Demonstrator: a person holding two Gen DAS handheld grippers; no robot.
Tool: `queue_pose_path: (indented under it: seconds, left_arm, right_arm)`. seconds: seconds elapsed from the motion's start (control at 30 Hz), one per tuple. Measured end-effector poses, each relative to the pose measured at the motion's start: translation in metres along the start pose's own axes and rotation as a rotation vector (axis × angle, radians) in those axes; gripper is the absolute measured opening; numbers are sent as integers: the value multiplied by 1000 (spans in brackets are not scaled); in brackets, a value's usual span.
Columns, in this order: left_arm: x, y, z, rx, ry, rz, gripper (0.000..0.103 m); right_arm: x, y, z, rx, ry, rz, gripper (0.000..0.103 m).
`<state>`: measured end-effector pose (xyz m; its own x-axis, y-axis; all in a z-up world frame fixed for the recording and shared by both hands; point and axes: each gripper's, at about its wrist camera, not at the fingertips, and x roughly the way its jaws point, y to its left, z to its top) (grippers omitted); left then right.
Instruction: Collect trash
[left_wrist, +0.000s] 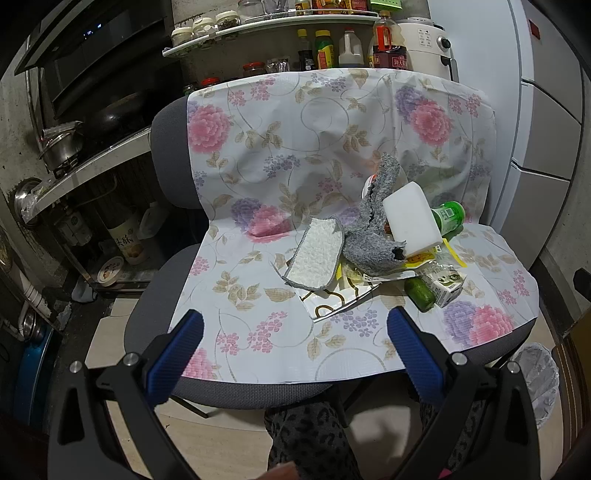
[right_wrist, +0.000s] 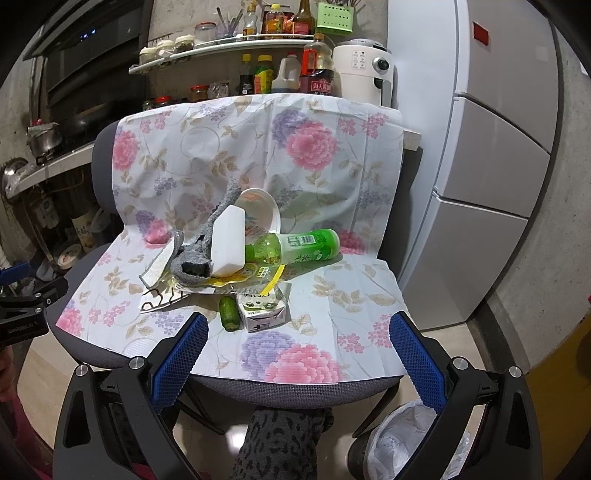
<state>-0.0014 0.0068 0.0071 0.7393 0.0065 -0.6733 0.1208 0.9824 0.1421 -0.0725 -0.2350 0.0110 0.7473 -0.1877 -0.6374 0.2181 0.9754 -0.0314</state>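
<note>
right wrist view had the right gripper (right_wrist: 299, 343) spread wide and empty, hanging near the front of the chair seat (right_wrist: 295, 391). the left gripper (left_wrist: 295, 347) was equally wide and empty. trash sat heaped mid-seat on the floral cover (right_wrist: 332, 295): a small carton (right_wrist: 262, 312), a green bottle (right_wrist: 295, 245) lying flat and a white cup (right_wrist: 258, 210). the carton looked the best first pick, nearest and free-standing. a cucumber (right_wrist: 229, 312) touched it, and a grey cloth (right_wrist: 199, 258) and white sponge (right_wrist: 229, 240) lay over the wrappers. the lined bin (right_wrist: 406, 443) waited below, right.
</note>
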Motion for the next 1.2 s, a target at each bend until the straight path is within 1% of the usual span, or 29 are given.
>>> queue_pose_path:
  seconds: [1.2]
  left_arm:
    - [0, 2, 1, -5, 0, -5, 97]
  right_arm:
    - [-2, 0, -1, 10, -1, -2, 97]
